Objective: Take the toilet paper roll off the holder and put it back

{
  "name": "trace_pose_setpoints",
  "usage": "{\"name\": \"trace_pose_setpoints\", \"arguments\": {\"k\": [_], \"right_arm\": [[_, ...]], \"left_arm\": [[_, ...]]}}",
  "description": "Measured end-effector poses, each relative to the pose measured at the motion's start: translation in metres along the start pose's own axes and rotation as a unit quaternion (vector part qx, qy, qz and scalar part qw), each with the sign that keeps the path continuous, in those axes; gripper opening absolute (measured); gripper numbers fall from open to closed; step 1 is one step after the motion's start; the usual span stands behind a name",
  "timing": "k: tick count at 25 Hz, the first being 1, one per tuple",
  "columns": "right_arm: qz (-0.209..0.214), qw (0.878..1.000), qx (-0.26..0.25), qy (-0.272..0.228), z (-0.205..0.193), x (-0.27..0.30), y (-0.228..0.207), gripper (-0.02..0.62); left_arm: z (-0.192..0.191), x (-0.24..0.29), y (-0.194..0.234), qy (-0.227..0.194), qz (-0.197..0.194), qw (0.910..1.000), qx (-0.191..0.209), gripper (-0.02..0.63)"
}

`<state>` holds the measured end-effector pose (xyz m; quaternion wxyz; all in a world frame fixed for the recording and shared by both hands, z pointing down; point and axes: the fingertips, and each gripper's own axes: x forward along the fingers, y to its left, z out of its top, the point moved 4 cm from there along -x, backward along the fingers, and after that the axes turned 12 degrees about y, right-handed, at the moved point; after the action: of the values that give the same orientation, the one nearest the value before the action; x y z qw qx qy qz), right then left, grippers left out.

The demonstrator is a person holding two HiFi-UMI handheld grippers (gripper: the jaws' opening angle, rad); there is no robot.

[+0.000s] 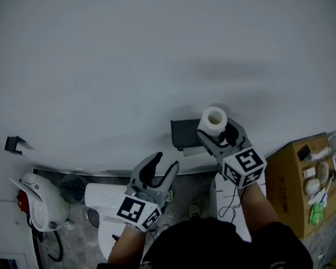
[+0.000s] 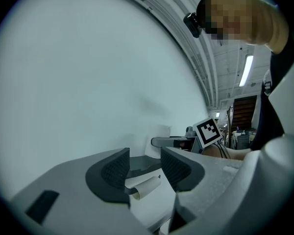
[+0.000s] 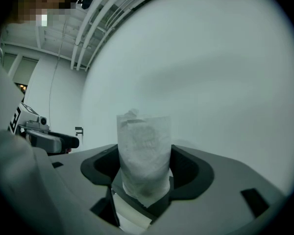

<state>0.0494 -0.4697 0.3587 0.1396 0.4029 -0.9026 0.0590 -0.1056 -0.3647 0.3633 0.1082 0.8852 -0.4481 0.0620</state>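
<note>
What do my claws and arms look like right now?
The left claw and right claw are grey plastic with dark ribbed pads. Each carries a white cube of black square markers. Thin cables hang under the right one. You wear a dark top.

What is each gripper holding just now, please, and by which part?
The right gripper clamps the toilet paper roll by its curved sides; the left gripper is open and empty.
</note>
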Motion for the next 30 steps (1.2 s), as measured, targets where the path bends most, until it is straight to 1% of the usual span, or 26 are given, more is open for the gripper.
{"name": "trace_pose_setpoints", "arguments": {"k": [5,11,13,15,17,19,24,30], "right_arm": [[-0.008,1.0,0.006,-0.004,0.006,-0.015,0.026,0.302],[-0.017,1.0,0.018,0.002,-0.005,-0.032,0.072,0.302],[-0.021,1.0,0.02,0.006,-0.01,-0.037,0.09,0.302],[-0.024,0.999,0.021,0.01,-0.015,-0.044,0.107,0.302],[-0.031,0.999,0.024,0.013,-0.019,-0.051,0.121,0.302],[-0.04,0.999,0.027,0.015,-0.023,-0.059,0.134,0.302],[-0.065,0.997,0.039,0.025,-0.038,-0.084,0.156,0.302],[-0.084,0.995,0.053,0.029,-0.056,-0.127,0.157,0.301]], "left_arm": [[-0.003,-0.024,0.001,-0.001,-0.009,1.0,-0.001,0.187],[-0.017,-0.064,0.001,0.006,-0.027,0.9996,-0.001,0.176],[-0.023,-0.08,0.002,0.008,-0.032,0.9995,-0.003,0.148],[-0.029,-0.095,0.004,0.008,-0.034,0.9994,-0.007,0.097],[-0.033,-0.109,0.005,0.006,-0.034,0.9993,-0.012,0.03],[-0.038,-0.121,0.006,0.008,-0.036,0.9992,-0.013,0.006],[-0.051,-0.133,-0.002,0.02,-0.063,0.9977,-0.013,0.005],[-0.052,-0.128,-0.036,0.025,-0.092,0.9954,-0.007,0.005]]}}
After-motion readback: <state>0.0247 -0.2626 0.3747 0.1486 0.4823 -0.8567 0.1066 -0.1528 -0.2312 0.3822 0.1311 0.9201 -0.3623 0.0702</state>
